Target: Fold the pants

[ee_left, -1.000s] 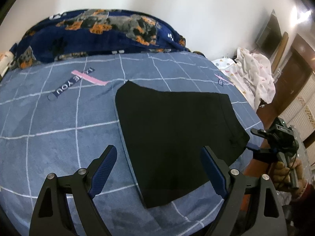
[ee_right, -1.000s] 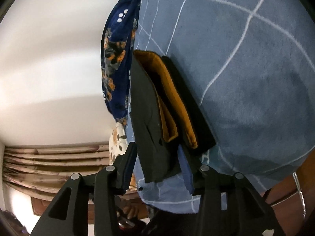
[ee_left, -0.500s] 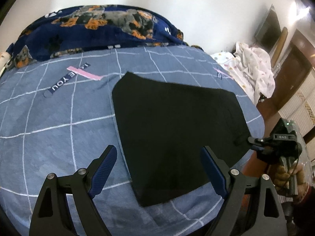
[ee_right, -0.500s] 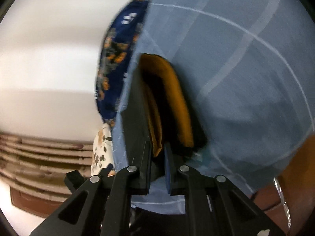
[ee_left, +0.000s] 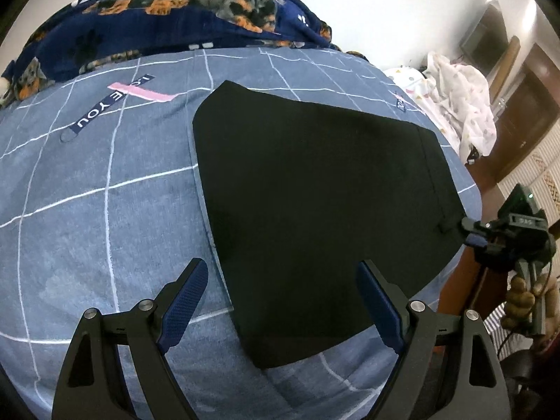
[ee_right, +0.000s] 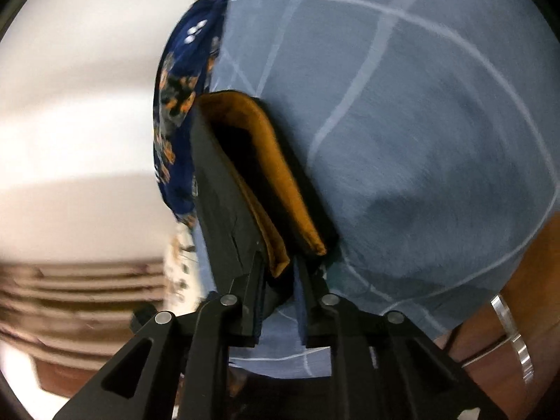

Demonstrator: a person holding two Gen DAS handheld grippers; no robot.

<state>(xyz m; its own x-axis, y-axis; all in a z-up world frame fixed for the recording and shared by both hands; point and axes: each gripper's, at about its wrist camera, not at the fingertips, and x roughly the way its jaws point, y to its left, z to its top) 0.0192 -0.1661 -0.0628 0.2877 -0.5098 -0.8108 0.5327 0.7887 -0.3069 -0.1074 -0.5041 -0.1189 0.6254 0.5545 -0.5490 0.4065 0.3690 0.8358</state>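
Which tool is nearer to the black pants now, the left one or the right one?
Right. The right tool is closed on the corner of the black pants. The left tool is open above their near edge and does not touch them.

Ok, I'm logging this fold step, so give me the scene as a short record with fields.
surface: blue checked bedsheet
garment: black pants, folded, lying flat
lining: orange, visible at waistband
left gripper: open, above the pants' near edge
right gripper: jaws just widened slightly, waistband corner between them
background: dog-print blanket
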